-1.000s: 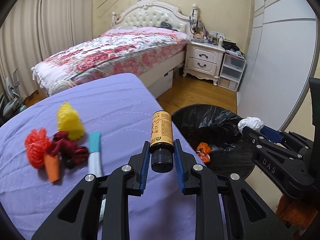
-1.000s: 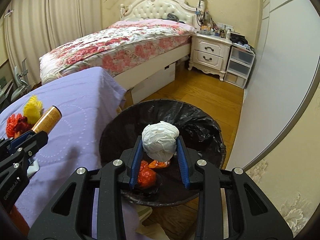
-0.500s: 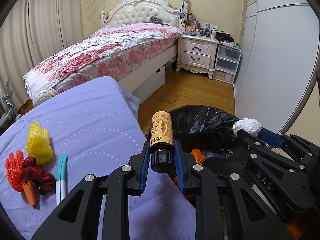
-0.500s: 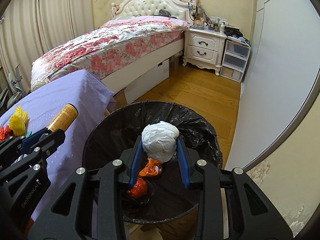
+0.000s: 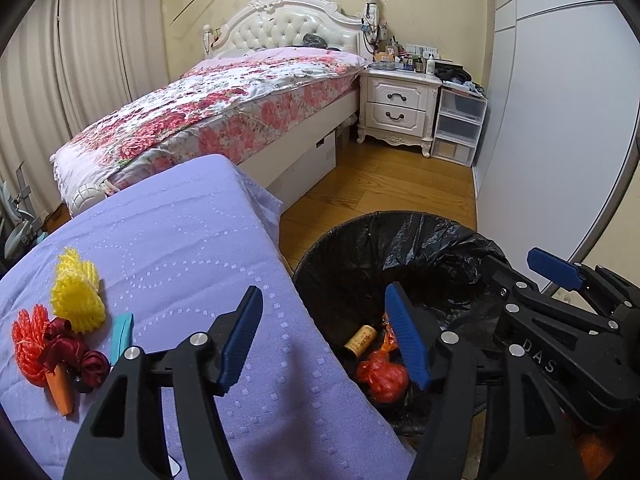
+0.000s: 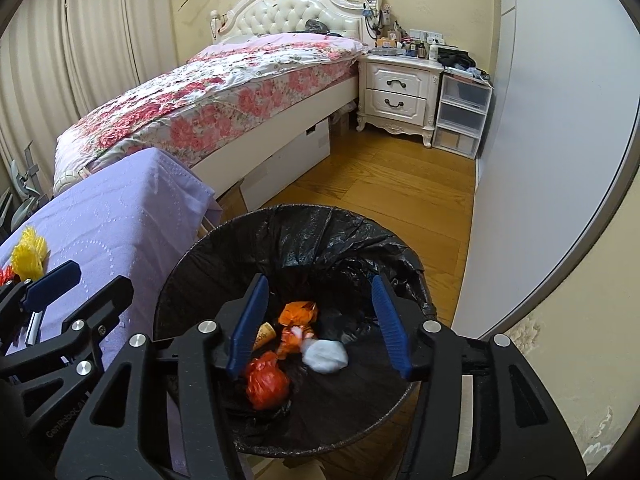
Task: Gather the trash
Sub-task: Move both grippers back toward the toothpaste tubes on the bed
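Observation:
A round bin lined with a black bag (image 5: 432, 240) (image 6: 320, 228) stands beside the purple-covered table. Inside it lie a small brown bottle (image 5: 360, 340) (image 6: 262, 334), a white paper wad (image 6: 325, 355), a red bag (image 5: 382, 376) (image 6: 266, 380) and an orange wrapper (image 6: 298, 314). My left gripper (image 5: 326, 338) hangs over the bin's left rim, its jaws opening with nothing between them. My right gripper (image 6: 318, 326) is above the bin's middle, jaws opening and empty. On the table remain a yellow foam net (image 5: 76, 292), a red foam net (image 5: 26, 340), a dark red ribbon (image 5: 76, 354), a teal piece (image 5: 122, 330) and an orange piece (image 5: 60, 392).
The purple table cover (image 5: 168, 248) drops off at its right edge next to the bin. A bed with a floral spread (image 5: 224, 104) fills the back, with a white nightstand (image 5: 400, 108) and plastic drawers (image 5: 460, 124) by the grey wardrobe door. Bare wood floor (image 5: 380, 184) lies behind the bin.
Both grippers have let go: the brown bottle and the white wad dropped from the jaws into the bin. Both moved over the bin from the table side before opening.

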